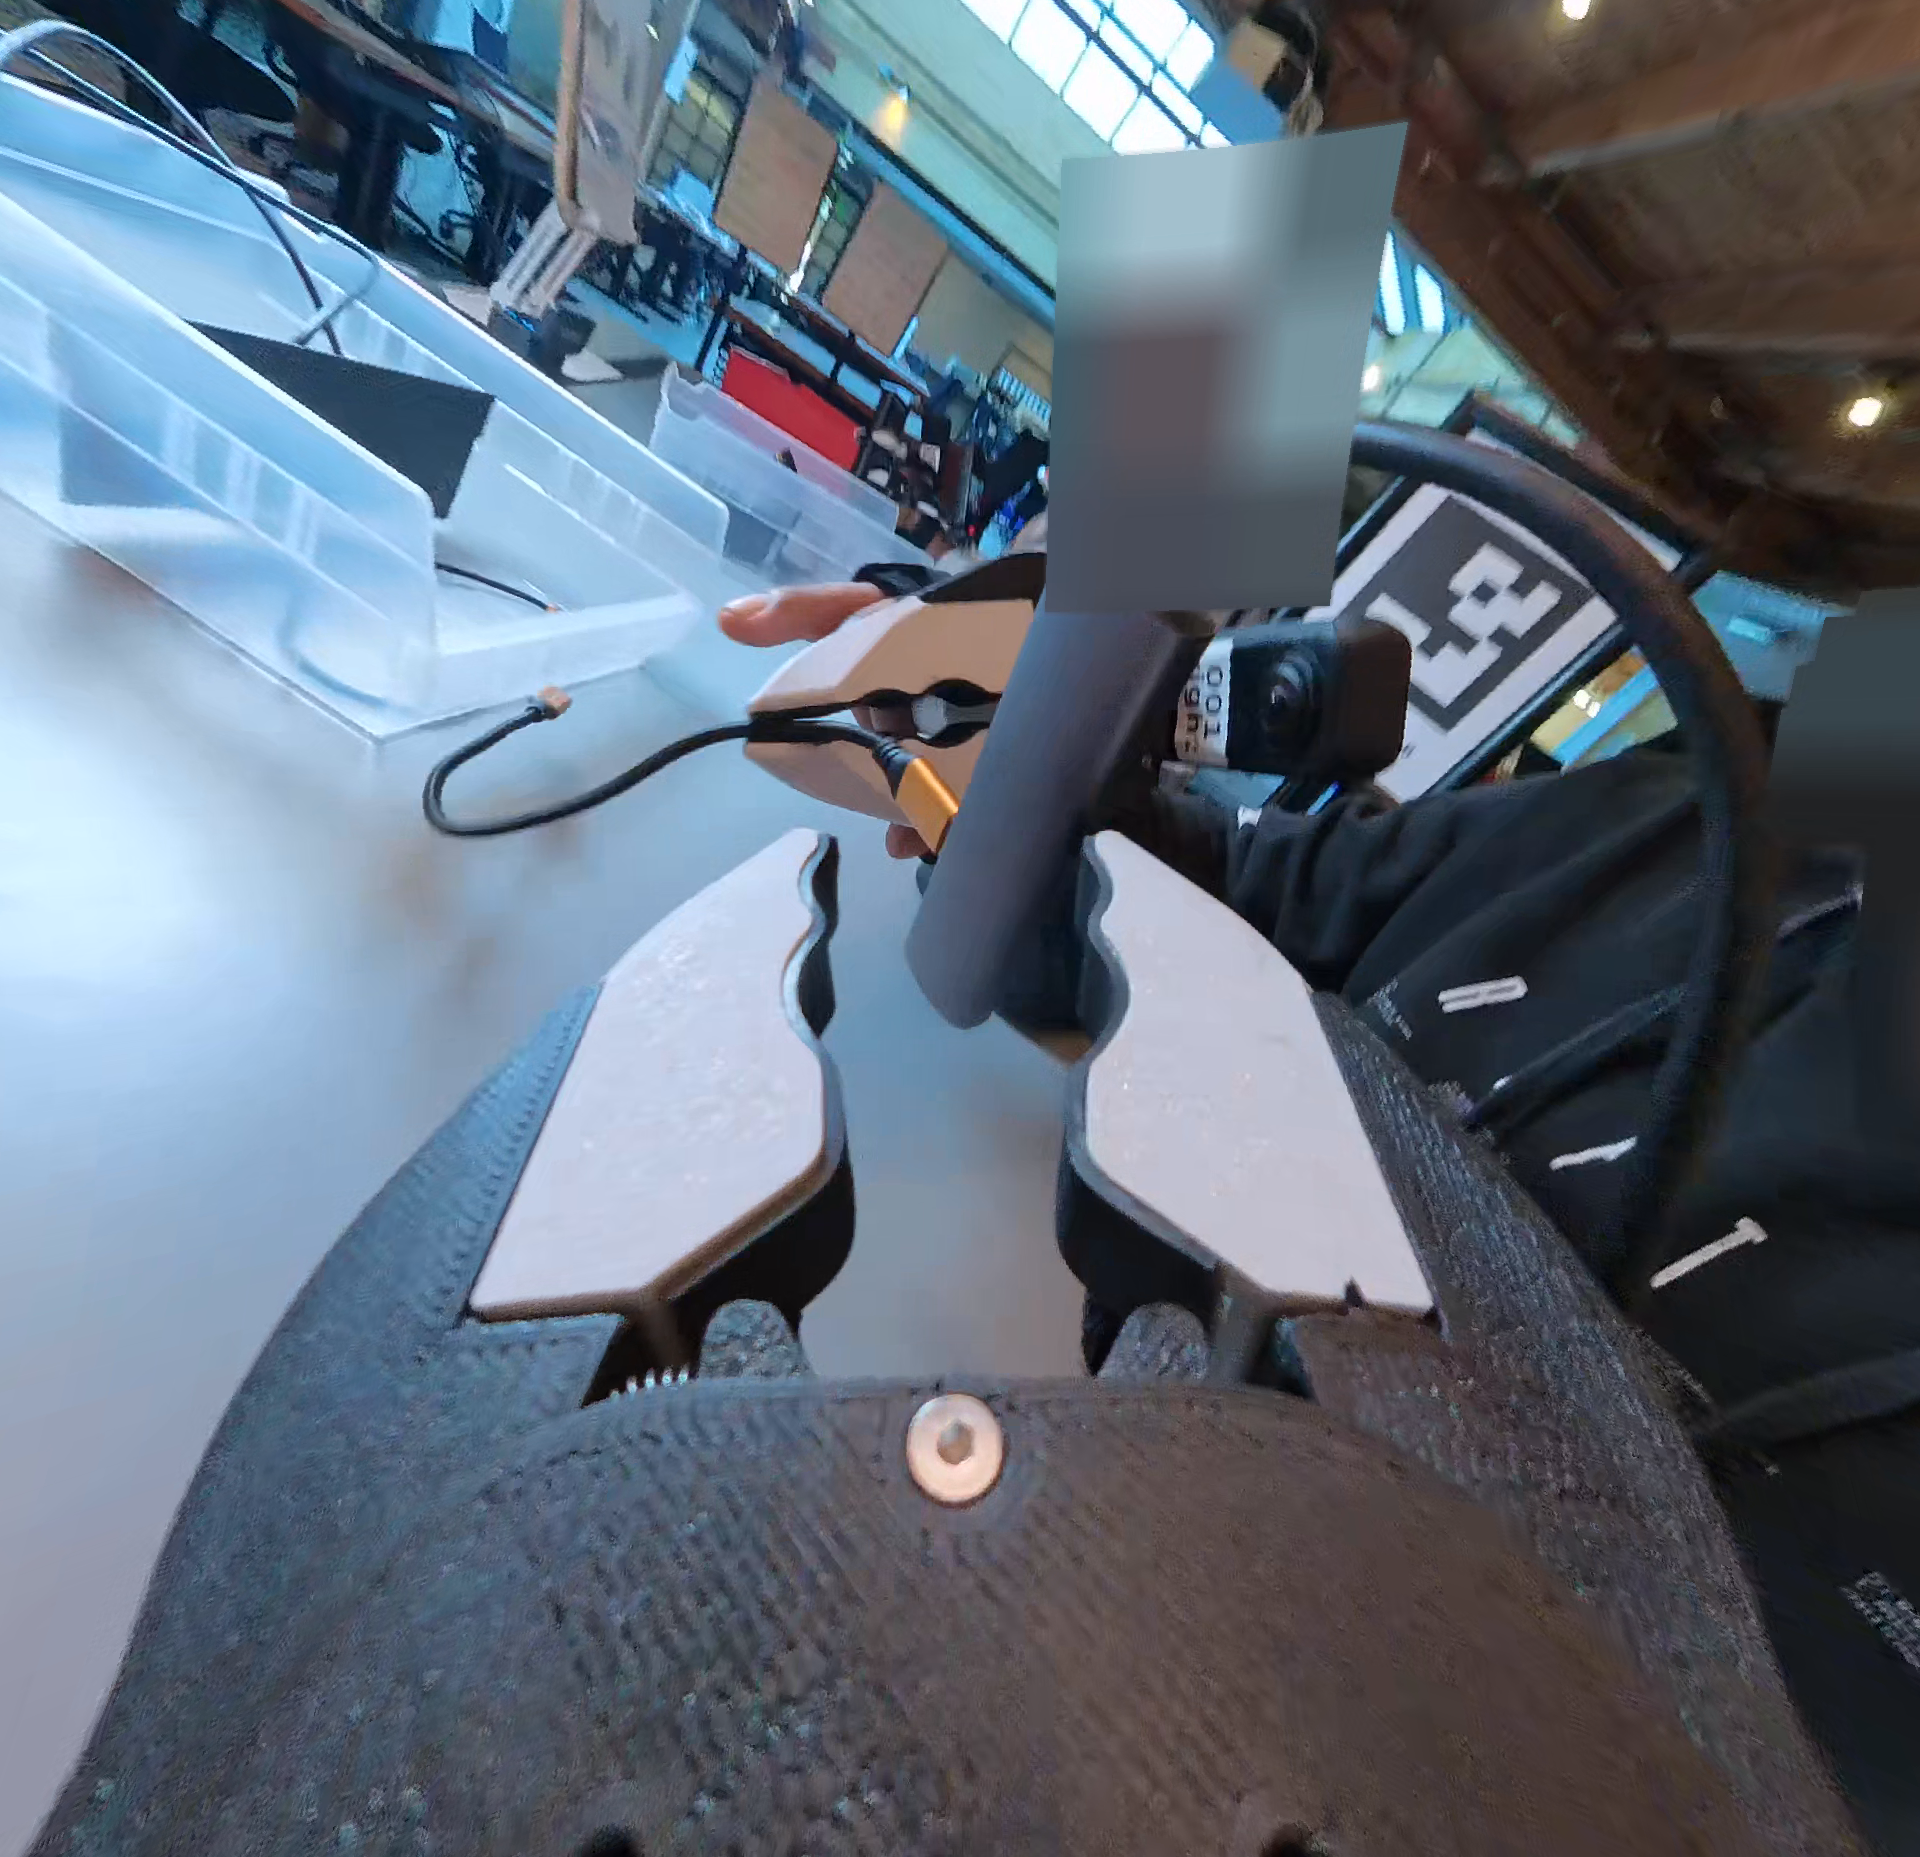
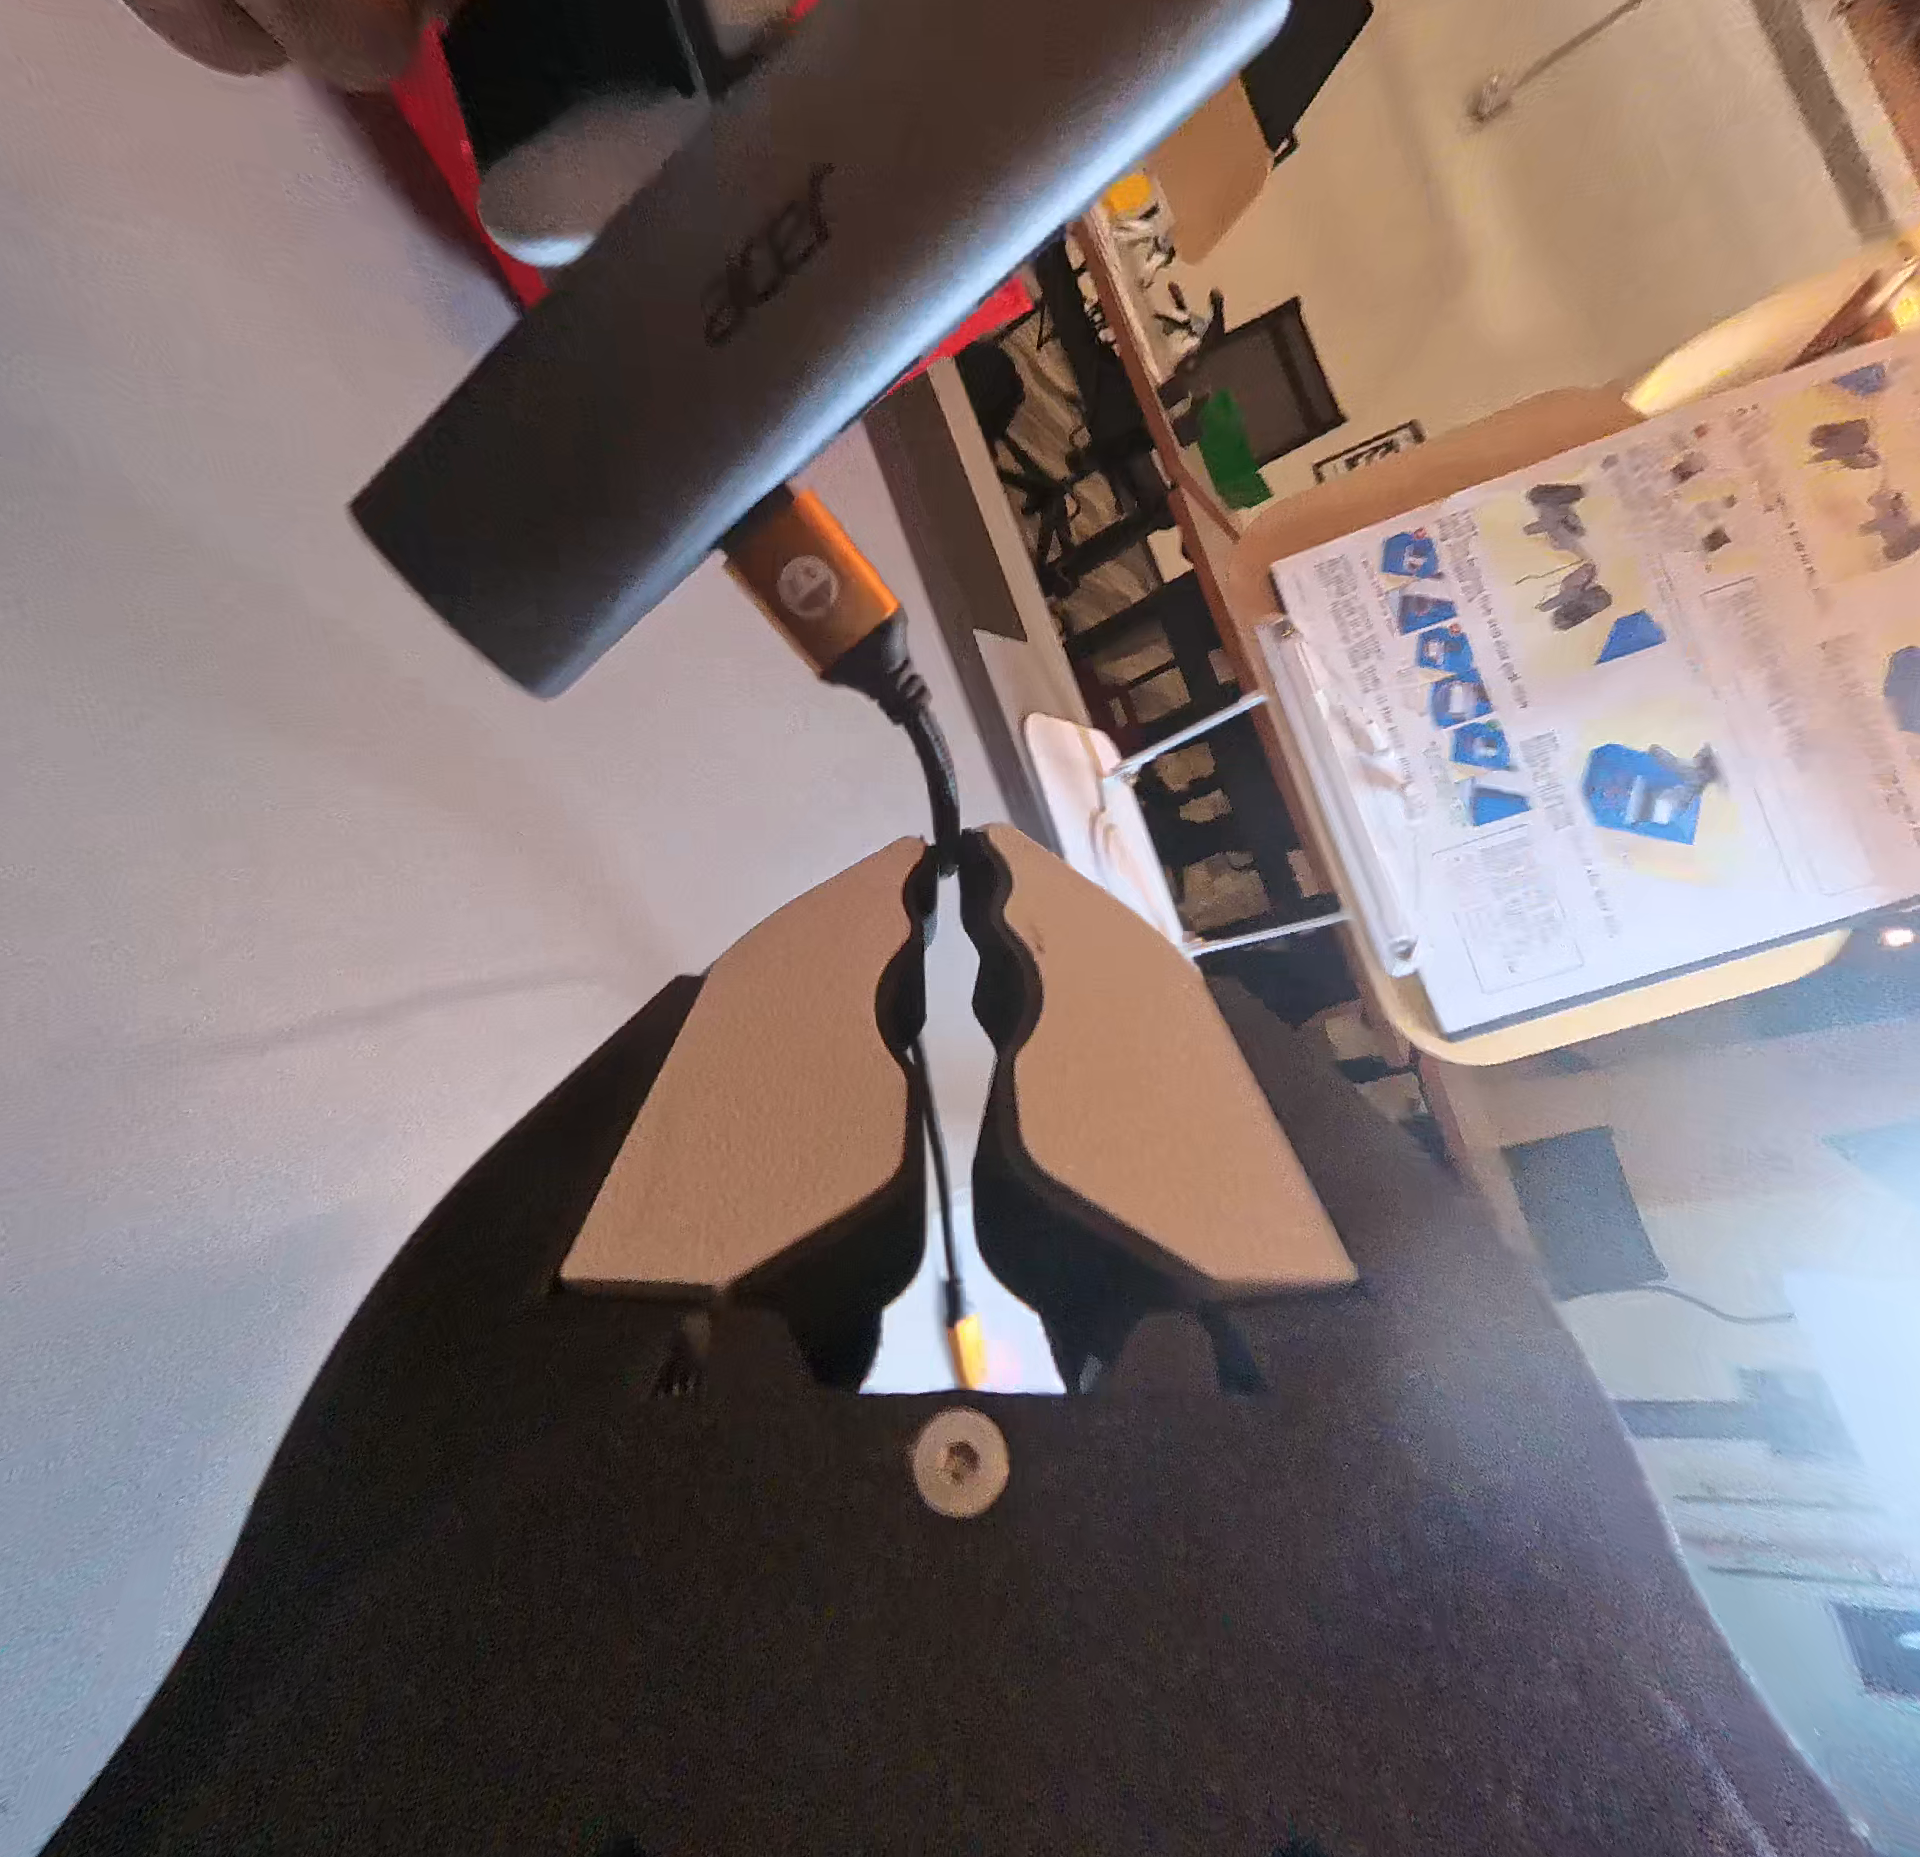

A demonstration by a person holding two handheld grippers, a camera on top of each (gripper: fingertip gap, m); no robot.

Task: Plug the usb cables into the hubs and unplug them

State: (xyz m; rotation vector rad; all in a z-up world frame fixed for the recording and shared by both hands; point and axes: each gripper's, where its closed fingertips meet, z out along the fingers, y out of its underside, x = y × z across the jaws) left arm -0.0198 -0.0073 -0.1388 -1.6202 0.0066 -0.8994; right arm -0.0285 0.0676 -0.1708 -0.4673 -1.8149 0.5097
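A grey USB hub (image 1: 1049, 768) stands tilted in the air between the fingers of my left gripper (image 1: 956, 872), which looks shut on its lower end. In the right wrist view the hub (image 2: 790, 280) slants across the top, above the white table. An orange USB plug (image 2: 816, 581) sits in the hub's port. My right gripper (image 2: 948, 853) is shut on the black cable (image 2: 925, 758) just behind that plug. The right gripper (image 1: 883, 727) and the plug (image 1: 920, 794) also show in the left wrist view. The cable's free end (image 1: 551, 706) lies on the table.
Clear acrylic trays (image 1: 312, 519) stand on the white table (image 1: 208, 976) at the left. A person in a black jacket (image 1: 1507, 976) is at the right, with a thick black cable loop (image 1: 1714, 768). A board with a printed sheet (image 2: 1610, 664) stands at the right. The gap from one gripper's tips to the other's is roughly 9 cm.
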